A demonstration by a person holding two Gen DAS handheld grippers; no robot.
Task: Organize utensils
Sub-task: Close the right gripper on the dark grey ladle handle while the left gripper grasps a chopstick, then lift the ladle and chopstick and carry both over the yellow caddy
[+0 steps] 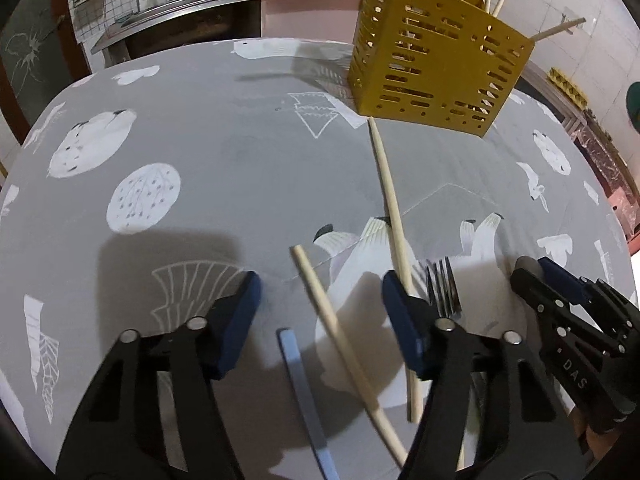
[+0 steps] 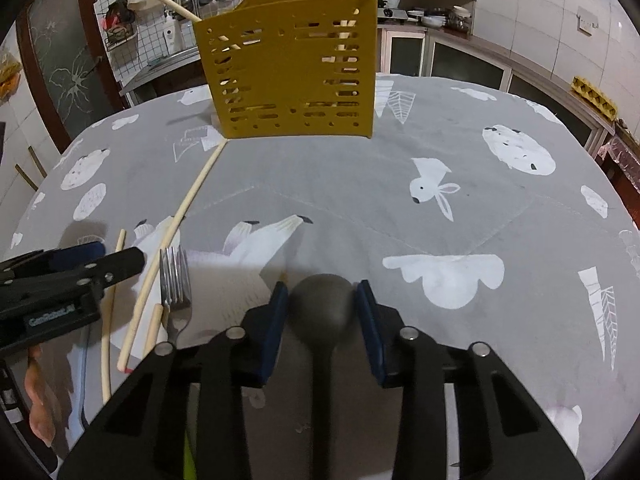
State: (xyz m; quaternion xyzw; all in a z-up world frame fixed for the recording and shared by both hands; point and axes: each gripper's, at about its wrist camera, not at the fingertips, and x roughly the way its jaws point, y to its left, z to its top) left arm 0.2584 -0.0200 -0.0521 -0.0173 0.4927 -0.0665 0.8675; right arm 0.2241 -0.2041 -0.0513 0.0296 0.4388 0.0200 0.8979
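Hovering low over the tablecloth (image 1: 224, 152), the left gripper (image 1: 318, 304) has its jaws spread wide and holds nothing. Between those jaws lie a chopstick (image 1: 340, 340), running diagonally toward the right jaw, and a blue handle (image 1: 302, 392) nearer the camera, pointing forward. A longer chopstick (image 1: 390, 208) passes just inside the right jaw and extends ahead until its far tip sits at the base of the caddy (image 1: 436, 64). Whether that jaw touches the stick cannot be told. Just outside the right jaw a fork (image 1: 442, 288) lies with tines forward.

The caddy, yellow and slotted, stands upright well ahead of the left jaws and to their right; several chopsticks (image 1: 558, 29) lean out of its top.

The right gripper (image 2: 322, 308) is partly open, its jaws flanking the bowl of a dark spoon (image 2: 322, 312). Each blue pad (image 2: 272, 324) sits close beside the bowl, but contact cannot be confirmed, nor whether the spoon is lifted or resting on the cloth. Its handle runs back between the jaws toward the camera.

From the right wrist view, the caddy (image 2: 292, 68) stands straight ahead, well apart from the jaws. To the left of the jaws lie the fork (image 2: 176, 284) and the chopsticks (image 2: 160, 272), with the left gripper (image 2: 80, 268) above them at the frame edge.
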